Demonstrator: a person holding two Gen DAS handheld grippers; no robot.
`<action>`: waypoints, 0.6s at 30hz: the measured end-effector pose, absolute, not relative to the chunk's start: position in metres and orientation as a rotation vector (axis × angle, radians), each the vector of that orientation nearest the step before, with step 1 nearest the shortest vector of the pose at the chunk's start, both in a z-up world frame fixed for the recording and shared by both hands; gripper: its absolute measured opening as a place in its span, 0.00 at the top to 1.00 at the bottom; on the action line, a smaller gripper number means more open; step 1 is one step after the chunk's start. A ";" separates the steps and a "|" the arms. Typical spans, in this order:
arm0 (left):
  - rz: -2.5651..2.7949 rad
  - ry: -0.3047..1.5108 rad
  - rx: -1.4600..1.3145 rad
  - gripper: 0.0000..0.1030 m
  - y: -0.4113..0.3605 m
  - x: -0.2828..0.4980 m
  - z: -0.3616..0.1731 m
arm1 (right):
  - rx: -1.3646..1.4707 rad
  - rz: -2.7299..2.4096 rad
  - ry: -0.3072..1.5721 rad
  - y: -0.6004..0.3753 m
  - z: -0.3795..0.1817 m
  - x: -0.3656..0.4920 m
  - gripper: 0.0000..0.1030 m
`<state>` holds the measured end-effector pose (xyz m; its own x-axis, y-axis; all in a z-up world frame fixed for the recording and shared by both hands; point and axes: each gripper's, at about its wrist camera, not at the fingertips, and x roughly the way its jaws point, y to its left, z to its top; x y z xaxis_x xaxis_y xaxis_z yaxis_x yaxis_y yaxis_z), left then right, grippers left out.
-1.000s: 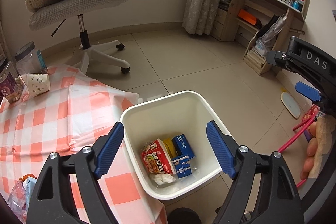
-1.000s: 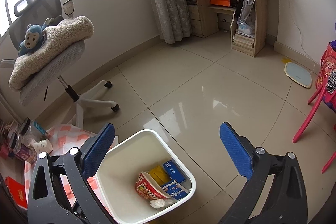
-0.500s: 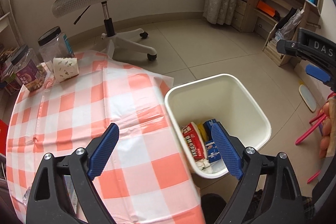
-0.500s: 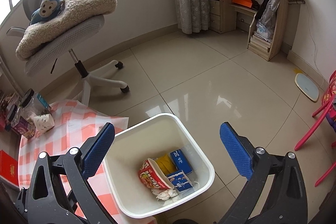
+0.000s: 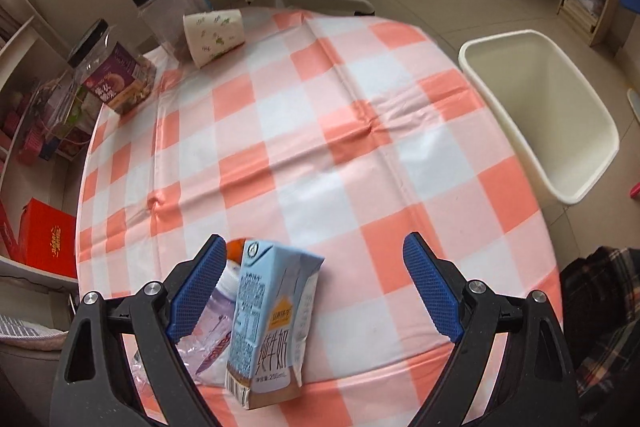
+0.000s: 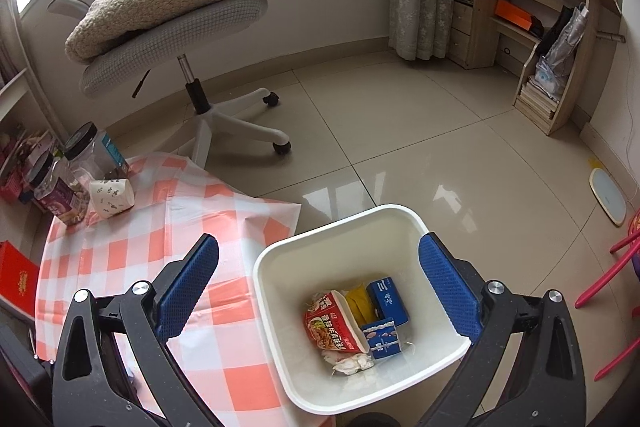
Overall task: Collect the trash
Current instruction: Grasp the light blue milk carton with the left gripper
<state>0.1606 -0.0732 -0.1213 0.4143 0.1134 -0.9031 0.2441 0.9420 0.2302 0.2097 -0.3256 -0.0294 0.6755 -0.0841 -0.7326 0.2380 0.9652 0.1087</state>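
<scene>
A light-blue milk carton [image 5: 272, 323] stands on the checked tablecloth [image 5: 320, 155] near the table's front edge. A crushed clear plastic bottle [image 5: 212, 331] with an orange cap lies beside it on the left. My left gripper [image 5: 314, 243] hangs open above them; the carton sits between the fingers, close to the left one, untouched. The white bin [image 5: 536, 115] stands on the floor at the table's right. My right gripper [image 6: 318, 243] is open and empty over the bin [image 6: 264, 311], which holds a red noodle cup [image 6: 332, 323], blue cartons [image 6: 388, 299] and tissue.
A patterned paper cup [image 5: 214, 35] lies on its side at the table's far edge beside two black-lidded jars [image 5: 168, 3]. An office chair [image 6: 180, 27] piled with a blanket stands beyond. A red box [image 5: 44, 239] sits left of the table, pink chair legs [image 6: 608, 287] right of the bin.
The left gripper swung from over the bin to the table and tipped down; the carton and bottle came between its fingers, which spread wider. The right gripper shifted so the bin lies between its fingers.
</scene>
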 end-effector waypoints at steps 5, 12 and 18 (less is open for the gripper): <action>-0.105 1.241 0.312 0.15 -0.052 0.146 -0.147 | 0.173 -0.166 0.832 -0.304 -0.035 0.217 0.07; -0.187 1.307 0.262 0.37 -0.040 0.135 -0.165 | 0.140 -0.153 0.866 -0.280 -0.044 0.230 0.07; -0.233 1.253 0.269 0.43 -0.033 0.137 -0.161 | 0.090 -0.131 0.885 -0.249 -0.054 0.244 0.07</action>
<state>0.1374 -0.0335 -0.1611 0.2967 -0.0266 -0.9546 0.3187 0.9451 0.0727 0.2444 -0.2485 -0.0537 0.6258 -0.0765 -0.7762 0.1511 0.9882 0.0244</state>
